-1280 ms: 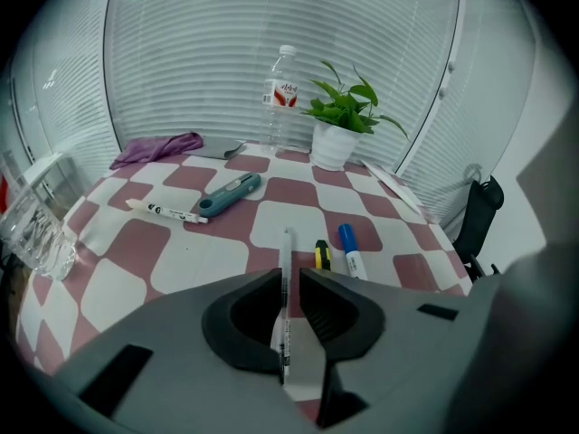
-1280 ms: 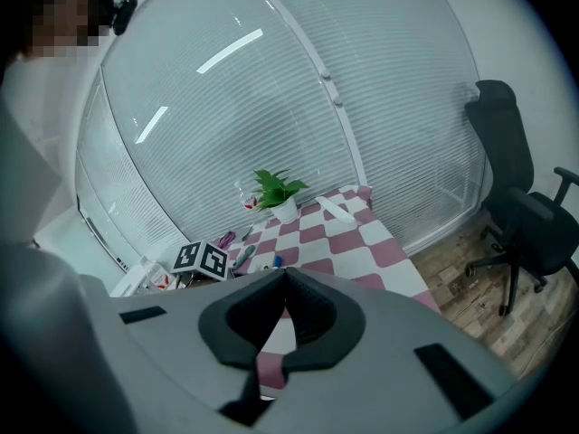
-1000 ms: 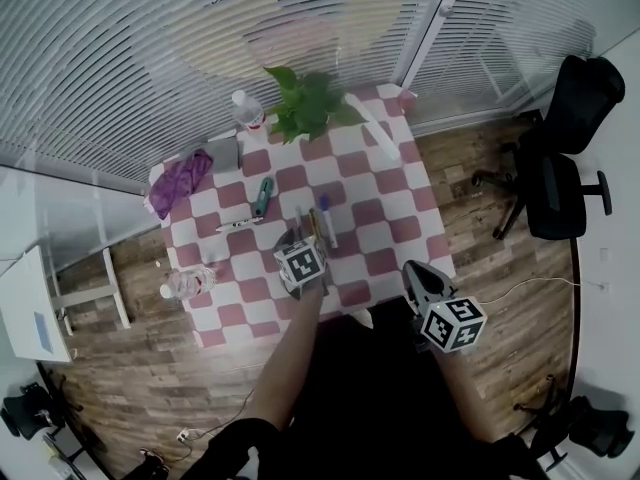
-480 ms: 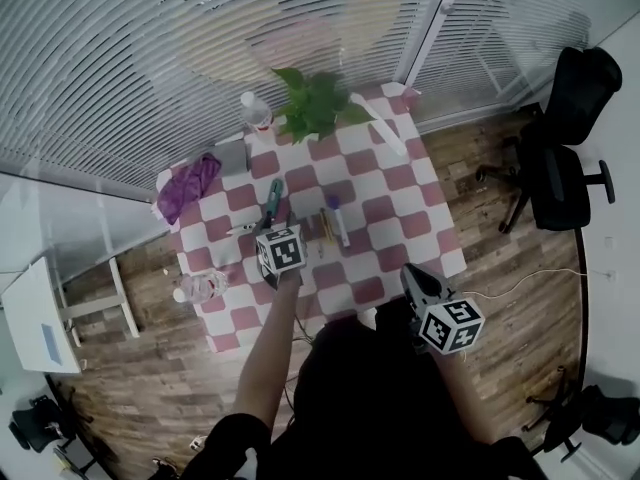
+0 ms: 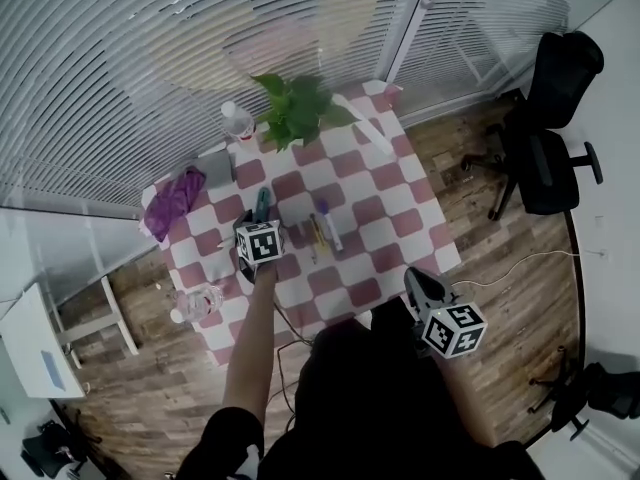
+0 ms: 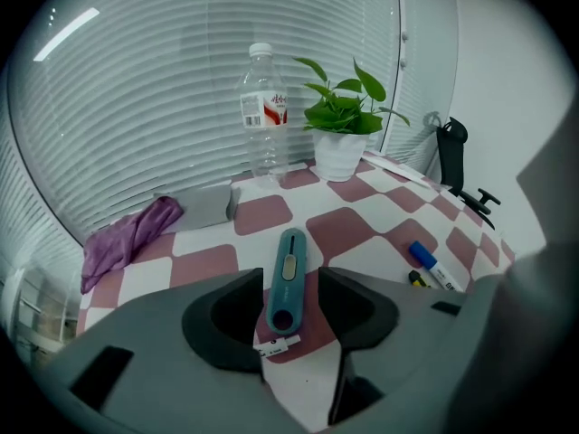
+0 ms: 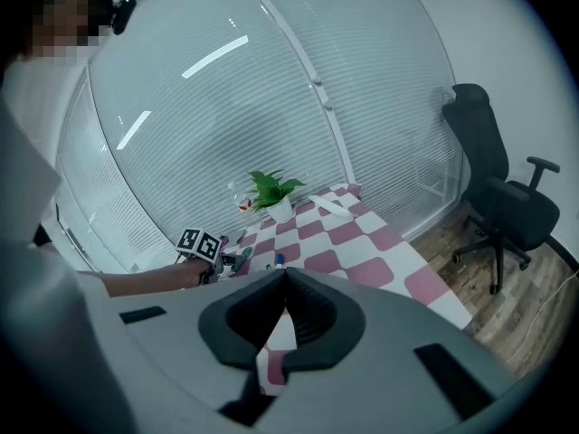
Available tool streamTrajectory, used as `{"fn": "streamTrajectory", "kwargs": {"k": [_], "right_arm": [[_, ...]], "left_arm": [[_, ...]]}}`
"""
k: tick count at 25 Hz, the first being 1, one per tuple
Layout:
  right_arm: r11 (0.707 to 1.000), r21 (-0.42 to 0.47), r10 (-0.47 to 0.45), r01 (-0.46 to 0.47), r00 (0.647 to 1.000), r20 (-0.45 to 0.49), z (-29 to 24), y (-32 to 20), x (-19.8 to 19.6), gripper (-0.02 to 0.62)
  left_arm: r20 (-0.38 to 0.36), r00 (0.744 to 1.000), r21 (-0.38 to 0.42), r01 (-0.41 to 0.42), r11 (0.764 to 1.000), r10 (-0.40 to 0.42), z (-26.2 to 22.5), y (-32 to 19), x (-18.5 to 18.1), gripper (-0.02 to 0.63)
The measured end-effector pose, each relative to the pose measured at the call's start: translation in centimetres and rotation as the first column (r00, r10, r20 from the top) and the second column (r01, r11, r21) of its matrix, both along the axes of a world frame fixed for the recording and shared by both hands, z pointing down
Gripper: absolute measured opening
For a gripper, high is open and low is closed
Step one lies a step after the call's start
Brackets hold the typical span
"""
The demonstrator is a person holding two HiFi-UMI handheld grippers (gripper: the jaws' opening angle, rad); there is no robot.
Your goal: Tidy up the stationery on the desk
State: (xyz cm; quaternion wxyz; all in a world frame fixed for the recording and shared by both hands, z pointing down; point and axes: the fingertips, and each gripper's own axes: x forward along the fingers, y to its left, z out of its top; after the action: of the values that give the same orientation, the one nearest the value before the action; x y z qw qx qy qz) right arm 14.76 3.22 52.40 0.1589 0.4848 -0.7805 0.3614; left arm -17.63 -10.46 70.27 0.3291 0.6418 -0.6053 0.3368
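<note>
A teal utility knife [image 6: 288, 277] lies on the pink-and-white checked table [image 5: 375, 223]. Its near end sits between the two jaws of my open left gripper [image 6: 288, 307], and neither jaw touches it. From the head view, that gripper [image 5: 260, 224] is over the table's left part, with the knife [image 5: 263, 201] just beyond its marker cube. A blue-capped marker [image 6: 432, 265] and a dark pen [image 6: 415, 280] lie to the right, with the pens [image 5: 318, 230] side by side. My right gripper [image 7: 284, 277] is shut and empty, held off the table's near right corner [image 5: 424, 286].
At the far side stand a potted plant [image 6: 342, 129] and a water bottle [image 6: 263, 114]. A purple cloth [image 6: 125, 240] and a grey pouch [image 6: 203, 206] lie at the left. Another bottle [image 5: 197, 302] lies near the left edge. A black office chair [image 5: 550, 148] stands on the right.
My left gripper has moved forward and left across the table, past the pens, until its jaws reach the teal knife. The right gripper has stayed near the table's front corner.
</note>
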Motion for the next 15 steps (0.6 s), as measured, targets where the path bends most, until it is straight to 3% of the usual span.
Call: {"fn": "streamTrajectory", "kwargs": {"k": [6,15], "right_arm": [[1.0,-0.014,0.008,-0.008,1.0,-0.003,0.32,-0.3,-0.1,0.021],[1.0,-0.018,-0.005,0.005,1.0,0.0,0.33,-0.88,-0.63,0.02]], "left_arm": [[-0.015,1.0,-0.031,-0.014,0.999,0.013,1.27,-0.29,-0.39,0.149],[0.03,0.998,-0.036,-0.062,0.997,0.063,1.17,-0.35,-0.2,0.141]]}}
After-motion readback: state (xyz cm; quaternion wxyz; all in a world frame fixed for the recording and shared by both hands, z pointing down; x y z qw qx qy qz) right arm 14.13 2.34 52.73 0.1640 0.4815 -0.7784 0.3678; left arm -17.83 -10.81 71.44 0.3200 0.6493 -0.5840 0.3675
